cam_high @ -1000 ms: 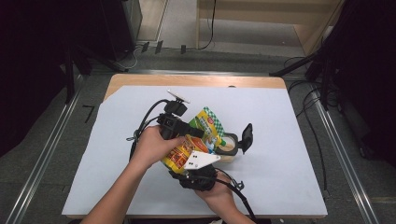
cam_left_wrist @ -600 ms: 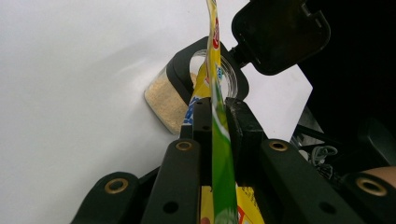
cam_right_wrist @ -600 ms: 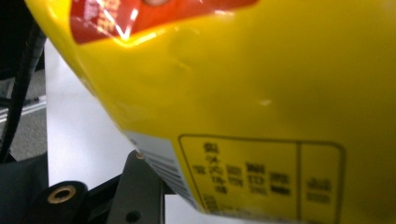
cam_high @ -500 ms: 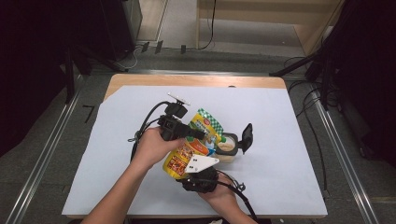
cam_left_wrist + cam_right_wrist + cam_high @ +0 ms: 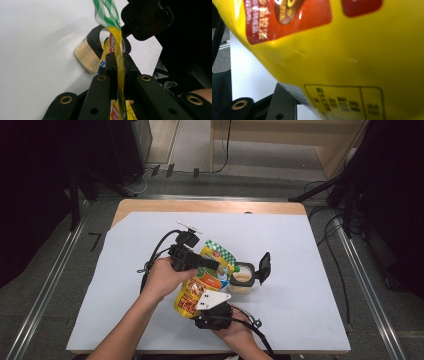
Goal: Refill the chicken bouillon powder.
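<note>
The left gripper (image 5: 212, 265), held in the person's left hand (image 5: 162, 277) just left of the middle of the high view, has its two black jaws pinched tight on the upper part of a yellow plastic pouch with red labels and a green-and-white chequered top (image 5: 202, 280); in the left gripper view the thin pouch (image 5: 117, 47) runs edge-on between the jaws and up toward the top of the frame. The right gripper (image 5: 207, 307), with its grey three-cornered plate, sits below the pouch in the lower middle of the high view, held in the right hand (image 5: 237, 330); its jaws have just been opening, and the pouch's lower end lies against them, though whether they press on it cannot be told. In the right gripper view the pouch's yellow face (image 5: 352, 57) is very close to the camera. Just right of the pouch stands a small clear jar of beige powder (image 5: 241, 279), its black hinged lid (image 5: 263, 267) flipped open and standing up on its right side. All of this lies on a pale lavender-white sheet (image 5: 310, 270) covering a wooden table (image 5: 210, 206).
</note>
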`<action>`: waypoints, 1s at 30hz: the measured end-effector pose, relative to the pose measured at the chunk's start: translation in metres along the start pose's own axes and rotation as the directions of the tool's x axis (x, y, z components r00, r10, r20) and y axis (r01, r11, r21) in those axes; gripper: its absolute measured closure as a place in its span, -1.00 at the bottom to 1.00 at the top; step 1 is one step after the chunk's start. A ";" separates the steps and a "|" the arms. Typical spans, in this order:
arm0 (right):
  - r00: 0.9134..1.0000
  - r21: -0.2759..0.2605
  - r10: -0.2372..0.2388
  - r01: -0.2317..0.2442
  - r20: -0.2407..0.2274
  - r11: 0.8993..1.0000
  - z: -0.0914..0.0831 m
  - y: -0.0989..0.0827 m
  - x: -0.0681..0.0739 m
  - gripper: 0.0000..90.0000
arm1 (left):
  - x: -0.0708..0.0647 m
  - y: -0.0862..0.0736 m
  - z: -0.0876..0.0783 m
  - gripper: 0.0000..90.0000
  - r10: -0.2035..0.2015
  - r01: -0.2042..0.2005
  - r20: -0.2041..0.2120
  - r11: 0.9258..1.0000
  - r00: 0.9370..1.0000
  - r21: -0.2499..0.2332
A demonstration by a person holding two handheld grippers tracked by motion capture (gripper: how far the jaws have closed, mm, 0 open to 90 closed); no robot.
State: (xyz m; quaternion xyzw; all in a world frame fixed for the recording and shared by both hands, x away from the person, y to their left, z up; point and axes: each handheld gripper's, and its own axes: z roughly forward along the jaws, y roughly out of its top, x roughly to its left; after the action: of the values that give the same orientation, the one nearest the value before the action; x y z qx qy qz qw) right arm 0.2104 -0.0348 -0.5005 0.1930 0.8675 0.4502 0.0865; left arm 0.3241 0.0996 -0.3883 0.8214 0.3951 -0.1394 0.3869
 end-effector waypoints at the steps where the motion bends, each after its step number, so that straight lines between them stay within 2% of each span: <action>1: 1.000 -0.001 0.000 0.000 0.000 1.000 0.000 0.000 0.000 0.31 | 0.000 0.000 -0.001 0.95 0.002 -0.002 -0.001 1.000 1.000 -0.002; 4: 1.000 -0.007 0.000 0.000 -0.001 1.000 -0.001 0.001 0.000 0.27 | 0.000 0.000 -0.003 0.95 0.002 -0.002 0.006 1.000 1.000 -0.004; 8: 0.999 0.001 0.032 -0.032 -0.001 0.999 0.000 0.000 -0.002 0.19 | 0.001 0.001 -0.007 0.97 -0.002 0.002 0.013 1.000 1.000 -0.008; 13: 0.999 -0.004 0.041 -0.041 -0.001 0.999 0.000 -0.001 -0.003 0.15 | 0.002 0.001 -0.013 0.98 -0.003 0.003 0.016 1.000 1.000 -0.023; 19: 0.999 -0.016 0.035 -0.035 0.016 0.999 -0.001 -0.001 -0.004 0.15 | 0.004 0.002 -0.022 1.00 -0.027 0.028 0.039 0.999 0.999 -0.044; 22: 0.999 -0.035 0.047 -0.046 0.024 0.998 -0.003 0.000 -0.007 0.14 | 0.006 0.001 -0.028 1.00 -0.028 0.032 0.060 0.997 0.998 -0.066; 30: 0.995 -0.036 0.080 -0.078 0.058 0.996 -0.005 -0.001 -0.014 0.08 | 0.007 0.002 -0.041 1.00 -0.043 0.051 0.085 0.994 0.995 -0.098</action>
State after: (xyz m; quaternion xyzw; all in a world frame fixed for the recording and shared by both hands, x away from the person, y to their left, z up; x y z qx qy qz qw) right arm 0.2210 -0.0447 -0.4986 0.2392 0.8485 0.4620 0.0975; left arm 0.3273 0.1333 -0.3641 0.7851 0.4043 -0.1626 0.4401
